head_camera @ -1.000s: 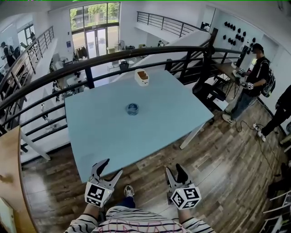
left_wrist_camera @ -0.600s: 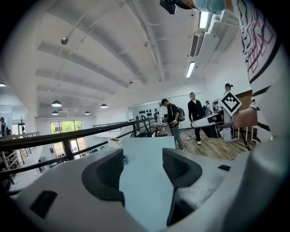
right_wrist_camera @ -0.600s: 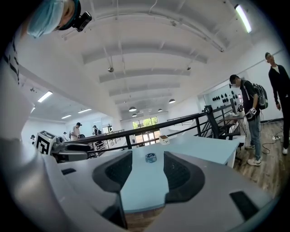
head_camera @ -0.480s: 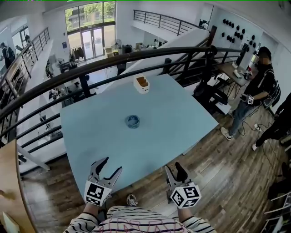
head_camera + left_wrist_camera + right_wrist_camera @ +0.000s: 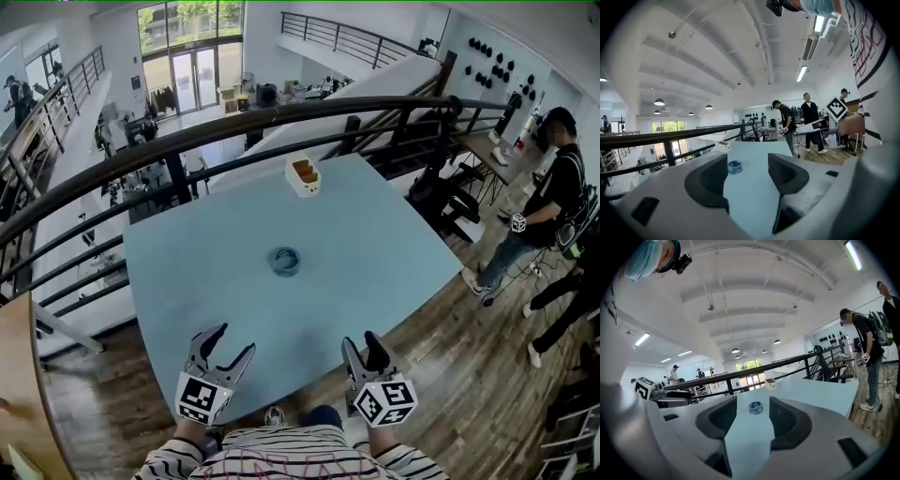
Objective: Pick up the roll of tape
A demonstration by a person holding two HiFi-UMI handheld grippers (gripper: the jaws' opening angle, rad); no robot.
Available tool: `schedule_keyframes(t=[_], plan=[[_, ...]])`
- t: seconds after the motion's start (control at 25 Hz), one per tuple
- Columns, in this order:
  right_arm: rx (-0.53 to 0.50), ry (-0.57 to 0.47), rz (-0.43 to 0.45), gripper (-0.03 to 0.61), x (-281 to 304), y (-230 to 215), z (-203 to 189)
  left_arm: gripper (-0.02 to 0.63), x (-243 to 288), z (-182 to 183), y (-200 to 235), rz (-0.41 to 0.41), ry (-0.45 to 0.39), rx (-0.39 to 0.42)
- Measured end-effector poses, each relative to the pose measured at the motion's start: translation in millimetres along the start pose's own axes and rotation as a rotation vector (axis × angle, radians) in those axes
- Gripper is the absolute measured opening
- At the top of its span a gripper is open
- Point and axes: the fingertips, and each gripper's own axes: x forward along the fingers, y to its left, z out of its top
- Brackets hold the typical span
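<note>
— Where is the roll of tape (image 5: pixel 284 261)?

— Lying flat on the blue table (image 5: pixel 384 246), well ahead of both my grippers and roughly between their lines.

— Have you hold of anything?

— No. My left gripper (image 5: pixel 232 341) has its jaws spread apart with nothing in them. My right gripper (image 5: pixel 361 344) is likewise parted and empty. Both hang at the table's near edge. A white box (image 5: pixel 304 176) sits farther off, beyond the tape.

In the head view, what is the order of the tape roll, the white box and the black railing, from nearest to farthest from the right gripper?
From the right gripper:
1. Tape roll, in the middle of the table, ahead and slightly to the left.
2. White box, near the table's far edge.
3. Black railing, beyond the table.
</note>
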Motion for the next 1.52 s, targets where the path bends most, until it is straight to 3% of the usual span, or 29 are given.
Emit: schedule_keyframes(t=[0.44,0.8,1.2,1.52], plan=[[-0.01,0.055,0.135,0.21,73.7,-9.9,9.4,0.249,23.9,-4.9,30.4,0.125,0.033,-0.029],[-0.044,0.122,0.296,0.21,152.7,-36.8,35.2,0.249,85.1,27.9,54.6,0.245,0.049,-0.022],[-0.038,0.165,0.367,0.21,198.0,-74.8,43.8,0.249,166.3,45.2,68.2,0.234,0.109,0.084],[-0.021,0.196,0.381,0.21,219.6,-105.0,42.2,0.249,226.0,35.2,69.7,0.162,0.193,0.16]])
